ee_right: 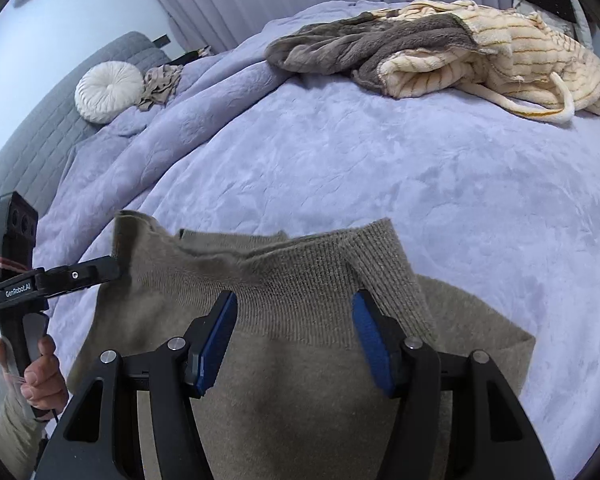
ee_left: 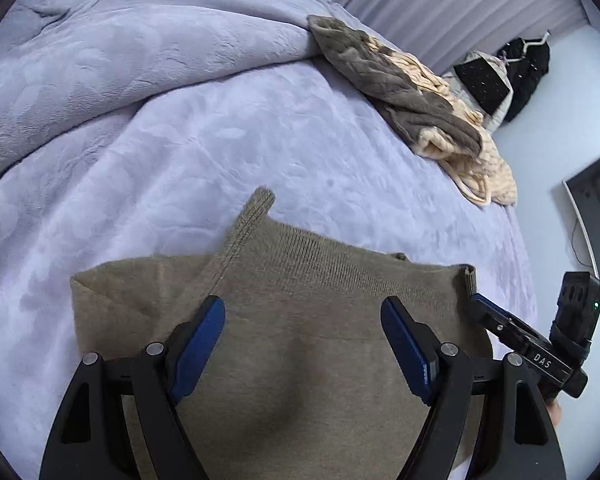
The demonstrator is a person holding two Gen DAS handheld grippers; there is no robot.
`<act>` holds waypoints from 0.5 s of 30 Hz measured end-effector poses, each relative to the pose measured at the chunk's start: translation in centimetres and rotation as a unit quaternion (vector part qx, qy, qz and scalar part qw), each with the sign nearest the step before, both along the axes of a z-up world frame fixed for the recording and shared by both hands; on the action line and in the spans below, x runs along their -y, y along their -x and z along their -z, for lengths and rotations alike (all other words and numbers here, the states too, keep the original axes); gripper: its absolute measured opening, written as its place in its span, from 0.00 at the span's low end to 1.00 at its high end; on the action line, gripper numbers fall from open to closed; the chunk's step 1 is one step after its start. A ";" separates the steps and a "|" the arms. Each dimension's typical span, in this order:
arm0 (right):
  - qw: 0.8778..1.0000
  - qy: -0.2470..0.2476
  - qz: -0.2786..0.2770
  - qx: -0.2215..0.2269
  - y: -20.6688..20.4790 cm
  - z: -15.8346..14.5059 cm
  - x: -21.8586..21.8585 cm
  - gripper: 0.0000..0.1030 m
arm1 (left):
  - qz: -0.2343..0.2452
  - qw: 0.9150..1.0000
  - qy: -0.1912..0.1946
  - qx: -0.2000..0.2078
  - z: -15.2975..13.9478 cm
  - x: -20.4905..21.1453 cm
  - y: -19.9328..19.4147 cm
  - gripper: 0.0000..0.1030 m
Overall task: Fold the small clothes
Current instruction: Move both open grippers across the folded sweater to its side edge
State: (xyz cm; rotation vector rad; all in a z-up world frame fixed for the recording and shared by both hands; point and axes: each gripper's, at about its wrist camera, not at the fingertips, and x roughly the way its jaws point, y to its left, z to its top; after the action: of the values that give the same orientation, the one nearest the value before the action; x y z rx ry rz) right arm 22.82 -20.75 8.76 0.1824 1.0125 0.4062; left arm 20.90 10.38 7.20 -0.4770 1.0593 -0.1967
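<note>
The olive-brown knitted garment (ee_left: 300, 320) is lying on the pale lavender plush bed cover (ee_left: 180, 152), at the near edge of that cover, directly beneath both grippers. Its knit is fine, with a ribbed band running across the upper part. A ribbed strip (ee_left: 256, 208) is projecting from its upper edge onto the cover. One side is folded over, and in the right wrist view a ribbed flap (ee_right: 384, 264) is standing up from the fabric.

The left gripper (ee_left: 303, 340) is hanging over the garment with its blue pads spread wide apart; nothing is lying between them except the fabric below. The right gripper (ee_right: 295, 338) is likewise standing released above the ribbed band, its pads clear of the cloth.

In the right wrist view, the left gripper's black finger (ee_right: 84, 274) is meeting the garment's left corner; whether it is pinching that corner cannot be told. A hand (ee_right: 40, 376) is holding its handle.

Farther up the bed cover, a grey and cream striped fleece bundle (ee_right: 440, 52) is lying well apart from the garment. A round white pleated cushion (ee_right: 108, 92) is resting at the cover's far left end.
</note>
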 end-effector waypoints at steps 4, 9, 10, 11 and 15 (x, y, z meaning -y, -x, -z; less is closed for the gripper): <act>0.999 -0.001 0.040 0.016 0.5 -0.3 0.7 0.62 | 0.006 0.998 -0.050 0.021 -0.6 0.7 1.2 0.79; 0.998 0.057 0.025 0.025 0.7 0.8 -1.8 0.62 | 0.053 0.986 -0.157 0.026 1.3 5.2 0.8 0.79; 0.997 0.071 0.020 0.024 0.6 1.2 -2.3 0.62 | 0.054 0.983 -0.171 0.024 1.9 5.7 0.6 0.79; 0.996 0.084 0.019 0.026 0.5 1.5 -2.5 0.62 | 0.054 0.982 -0.178 0.022 2.5 5.8 0.3 0.79; 0.994 0.107 0.026 0.017 -0.3 2.9 -1.5 0.62 | 0.037 0.981 -0.190 0.006 4.5 4.7 -0.3 0.79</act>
State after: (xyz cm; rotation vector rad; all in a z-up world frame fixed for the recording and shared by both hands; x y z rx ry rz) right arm 23.10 -19.28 5.83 0.0093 1.0074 0.2499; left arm 21.23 5.66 2.66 -0.0912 1.0736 -0.0583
